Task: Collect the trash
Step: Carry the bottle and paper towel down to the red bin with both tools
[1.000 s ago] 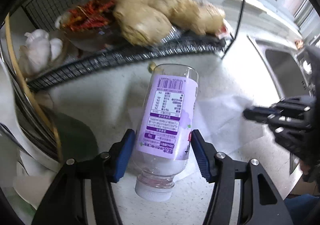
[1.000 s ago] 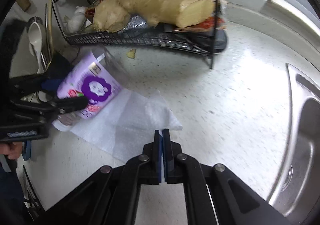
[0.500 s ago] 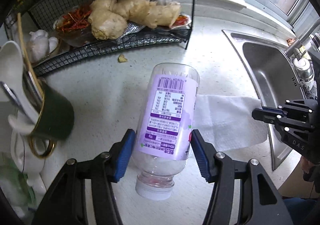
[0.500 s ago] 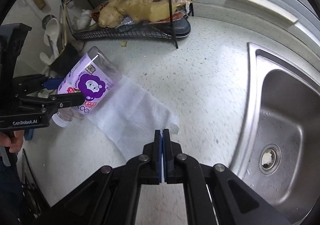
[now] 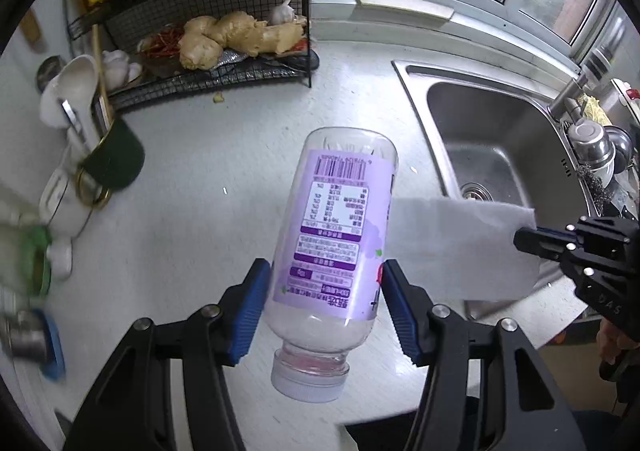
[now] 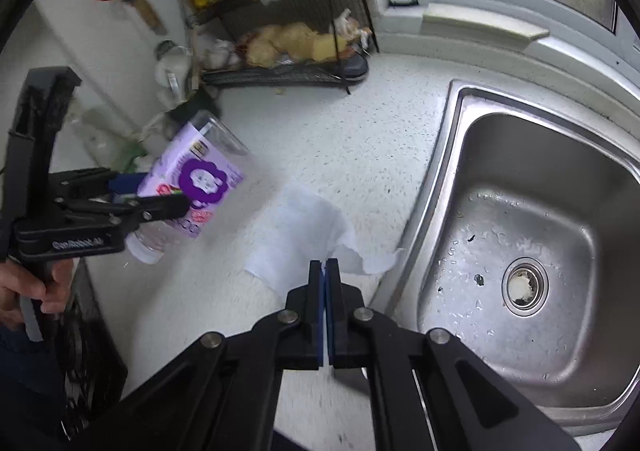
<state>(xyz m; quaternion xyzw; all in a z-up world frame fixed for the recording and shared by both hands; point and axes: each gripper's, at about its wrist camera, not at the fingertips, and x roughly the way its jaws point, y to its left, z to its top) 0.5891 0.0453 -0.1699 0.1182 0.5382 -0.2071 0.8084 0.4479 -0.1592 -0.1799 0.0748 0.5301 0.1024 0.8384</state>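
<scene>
Holding the bottle (image 5: pixel 336 243) cap-down, the left gripper (image 5: pixel 324 307) is clamping it; right gripper (image 6: pixel 325 271) is pinching the paper towel (image 6: pixel 300 235), hanging btw. both.

Bottle (image 5: pixel 334 235): clear plastic, lilac label with black barcode, white text panel and dark purple bands; white cap. Other side of label shows a dark purple cloud shape with white centre. Paper towel (image 6: pixel 298 237): plain white. Left gripper (image 5: pixel 322 307) and right gripper (image 6: pixel 324 271): black frames, blue ribbed fingers (image 5: pixel 250 307). Counter (image 5: pixel 192 155): white with fine dark speckles. Sink (image 6: pixel 532 235): bare grey steel. Wire rack (image 5: pixel 224 71): black mesh, holding tan ginger (image 5: pixel 236 37) and red chillies (image 5: pixel 164 45). Cup (image 5: pixel 116 163): dark green, gold rim.
</scene>
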